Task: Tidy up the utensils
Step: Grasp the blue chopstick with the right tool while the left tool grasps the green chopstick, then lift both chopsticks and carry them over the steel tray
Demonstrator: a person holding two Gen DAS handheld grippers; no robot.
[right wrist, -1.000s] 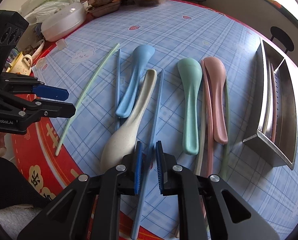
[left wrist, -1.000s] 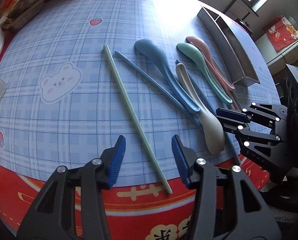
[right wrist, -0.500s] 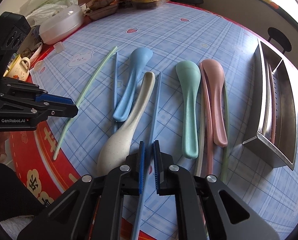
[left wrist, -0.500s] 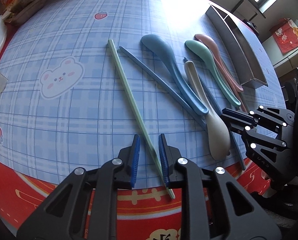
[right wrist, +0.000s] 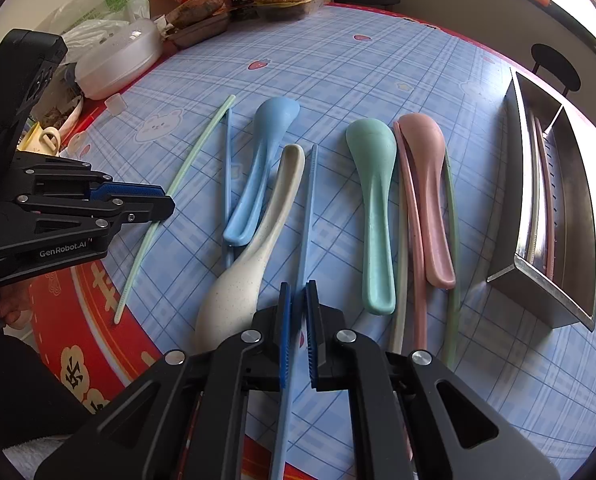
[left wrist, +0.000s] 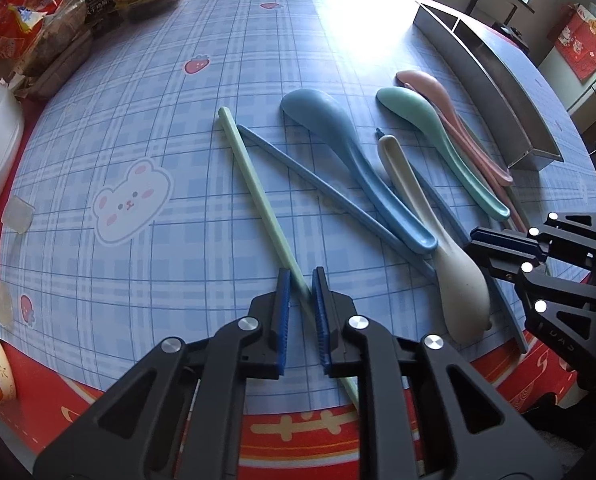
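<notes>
Blue-padded jaws of the left hand-held gripper had just been closing from wide apart and now pinched the pale green chopstick, left of the cream spoon on the desk. The right hand-held gripper, by that spoon's bowl, was clamped on a blue chopstick. Only the right wrist view showed "GenRobot.AI" on the left one and chopsticks inside the steel tray.

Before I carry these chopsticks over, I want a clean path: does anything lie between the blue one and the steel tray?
Yes. The teal spoon, the pink spoon and loose chopsticks lie between the blue chopstick and the steel tray.
</notes>
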